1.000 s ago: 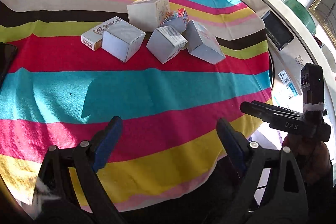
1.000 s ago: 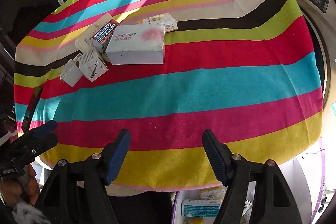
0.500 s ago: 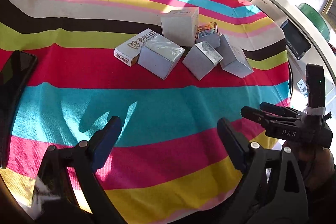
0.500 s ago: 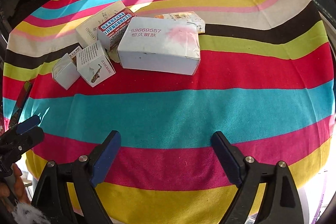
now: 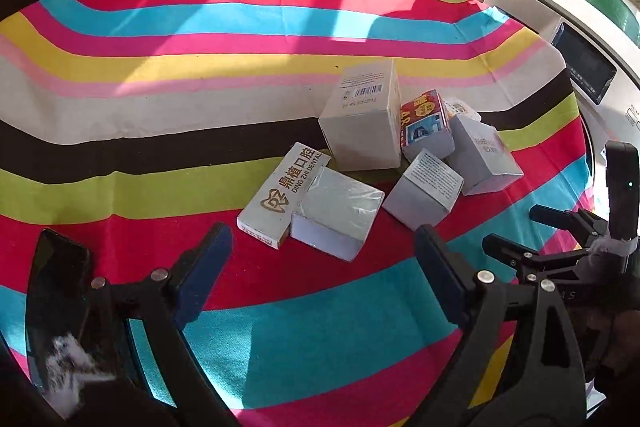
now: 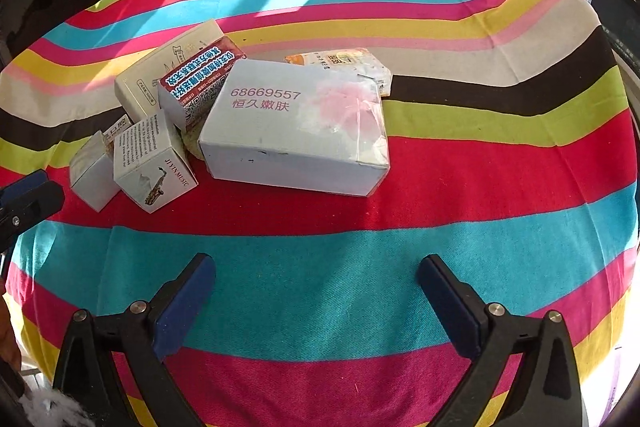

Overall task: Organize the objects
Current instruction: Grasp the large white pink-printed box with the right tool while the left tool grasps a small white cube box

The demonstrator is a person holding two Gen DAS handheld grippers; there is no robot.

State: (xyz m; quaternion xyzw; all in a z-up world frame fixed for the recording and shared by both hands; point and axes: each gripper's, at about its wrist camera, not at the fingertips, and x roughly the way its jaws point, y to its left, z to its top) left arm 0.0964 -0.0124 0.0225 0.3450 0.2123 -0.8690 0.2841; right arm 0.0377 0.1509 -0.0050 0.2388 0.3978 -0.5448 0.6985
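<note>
Several cardboard boxes lie in a cluster on a striped tablecloth [image 5: 160, 39]. In the left wrist view a dental box [image 5: 280, 197] and a foil-topped white box [image 5: 338, 213] lie just ahead of my open, empty left gripper [image 5: 320, 269]; a tall white box [image 5: 362, 119], a red box [image 5: 424, 123] and two small white boxes [image 5: 424, 195] lie behind. In the right wrist view a large white box [image 6: 296, 131] lies ahead of my open, empty right gripper [image 6: 316, 295], with a saxophone box [image 6: 154, 169] and a red-labelled box [image 6: 196, 83] to its left.
A black phone [image 5: 60, 291] lies at the cloth's left edge. A white washing machine [image 5: 568, 39] stands beyond the table's right side. The right gripper shows at the right of the left wrist view [image 5: 560, 239]. A flat packet [image 6: 344, 63] lies behind the large box.
Both grippers have moved forward over the table toward the boxes, which now appear larger and closer. Both stay open. No box has moved.
</note>
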